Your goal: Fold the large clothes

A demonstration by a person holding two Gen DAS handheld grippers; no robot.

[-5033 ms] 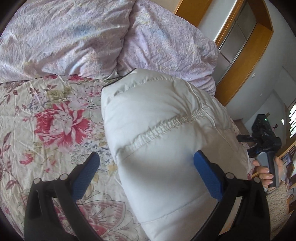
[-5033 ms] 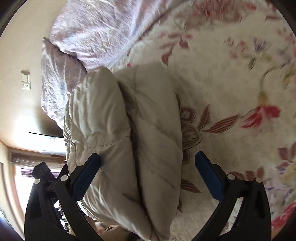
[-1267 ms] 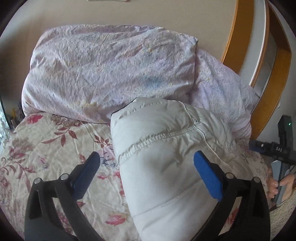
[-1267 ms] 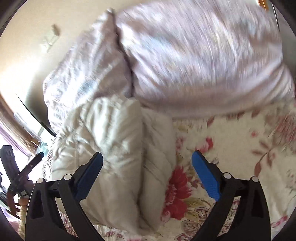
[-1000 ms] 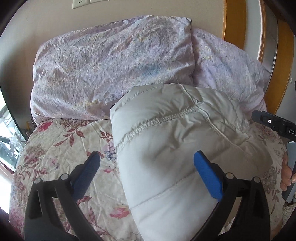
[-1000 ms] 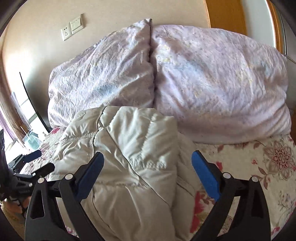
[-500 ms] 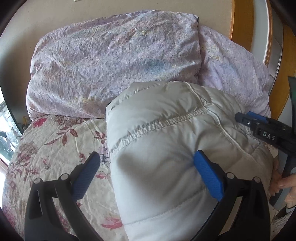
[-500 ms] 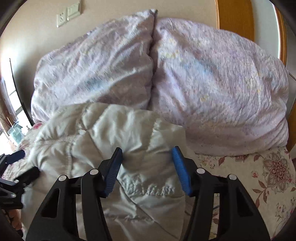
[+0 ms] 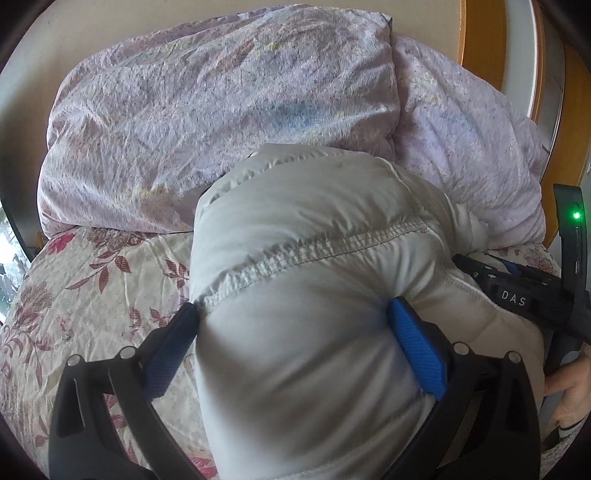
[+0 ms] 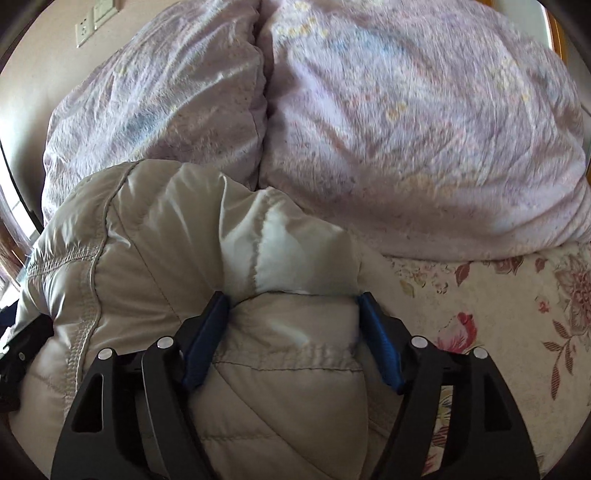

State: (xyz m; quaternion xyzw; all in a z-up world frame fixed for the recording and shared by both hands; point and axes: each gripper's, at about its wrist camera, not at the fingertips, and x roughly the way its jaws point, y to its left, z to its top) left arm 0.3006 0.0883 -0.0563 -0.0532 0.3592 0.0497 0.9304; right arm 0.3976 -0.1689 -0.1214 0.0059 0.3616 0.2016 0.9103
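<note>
A folded pale grey puffer jacket point(image 9: 314, 295) lies on the floral bedsheet point(image 9: 92, 288) against the pillows. My left gripper point(image 9: 291, 310) stands wide, pushed down over the jacket's near end. The padding bulges between its blue pads point(image 9: 413, 343), which touch it without squeezing. In the right wrist view the same jacket point(image 10: 155, 229) fills the lower left. My right gripper point(image 10: 291, 299) has a thick fold of it pinched between its pads point(image 10: 207, 332), and its jaws are opening. The right gripper's black body point(image 9: 517, 291) shows at the jacket's far side in the left wrist view.
Two lilac pillows point(image 10: 406, 129) lean on the wall behind the jacket. A wooden wardrobe frame point(image 9: 480, 40) stands to the right. A wall socket point(image 10: 83, 33) sits at upper left. A person's hand point(image 9: 569, 391) holds the right gripper's handle.
Both grippers have sunk onto the jacket. The right gripper's jaws narrowed around a fold of it, then widened a little. The left gripper's jaws kept their width.
</note>
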